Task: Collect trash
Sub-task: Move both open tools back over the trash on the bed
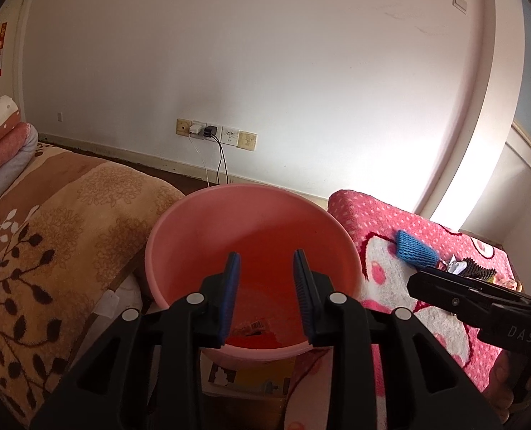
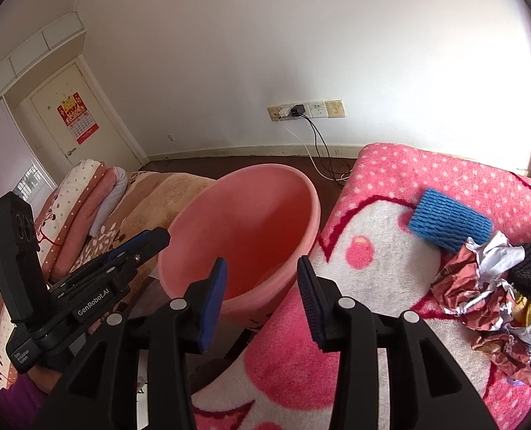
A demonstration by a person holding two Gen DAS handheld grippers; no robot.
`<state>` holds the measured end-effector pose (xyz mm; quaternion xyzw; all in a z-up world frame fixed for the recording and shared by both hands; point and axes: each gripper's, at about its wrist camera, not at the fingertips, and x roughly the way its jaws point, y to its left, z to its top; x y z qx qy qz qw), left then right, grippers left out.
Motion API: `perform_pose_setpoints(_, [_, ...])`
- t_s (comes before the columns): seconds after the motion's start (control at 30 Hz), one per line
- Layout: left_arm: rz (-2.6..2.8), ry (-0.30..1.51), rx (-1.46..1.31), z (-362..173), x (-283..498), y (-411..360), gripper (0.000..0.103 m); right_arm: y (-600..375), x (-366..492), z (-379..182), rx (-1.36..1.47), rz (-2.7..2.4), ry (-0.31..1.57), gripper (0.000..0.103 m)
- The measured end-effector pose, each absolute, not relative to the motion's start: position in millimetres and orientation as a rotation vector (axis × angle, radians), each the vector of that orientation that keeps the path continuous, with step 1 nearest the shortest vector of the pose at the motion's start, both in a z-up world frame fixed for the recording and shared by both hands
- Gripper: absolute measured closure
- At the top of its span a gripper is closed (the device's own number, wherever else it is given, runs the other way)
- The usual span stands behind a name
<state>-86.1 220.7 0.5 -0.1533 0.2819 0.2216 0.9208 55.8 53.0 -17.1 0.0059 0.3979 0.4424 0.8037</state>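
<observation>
— Lying on the pink dotted blanket [image 2: 390, 186], the blue foam fruit net [image 2: 448, 220] sits just beside a heap of crumpled foil wrappers [image 2: 480, 290]; both are trash not yet collected. A scrap or two already shows at the bottom of the pink plastic bucket [image 2: 265, 193].

— And the tools?

— The right gripper [image 2: 261, 301] has its jaws spread with nothing between them, above the seam between bucket and blanket. The left gripper [image 1: 265, 294] is likewise parted and empty, over the bucket's mouth.

— So the right one likely takes the net?

— Probably. A good grasp would come across the net's narrow width, squeezing lightly, since foam mesh gives and can slip. Foil touching its near end may drag along.

— Room to move?

— The path from the net to the bucket rim looks open across the blanket. The left gripper stands near the bucket's other side, so the drop should stay on the blanket side.
</observation>
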Motion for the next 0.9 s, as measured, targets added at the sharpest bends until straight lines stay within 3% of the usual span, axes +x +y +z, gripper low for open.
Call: perform_pose_setpoints(0.9, [0.161, 0.650, -0.164, -1.1, -30.8, 109.2, 0.072, -140.9, 49.3, -17.5, 0.089, 0.564, 0.730, 0.062])
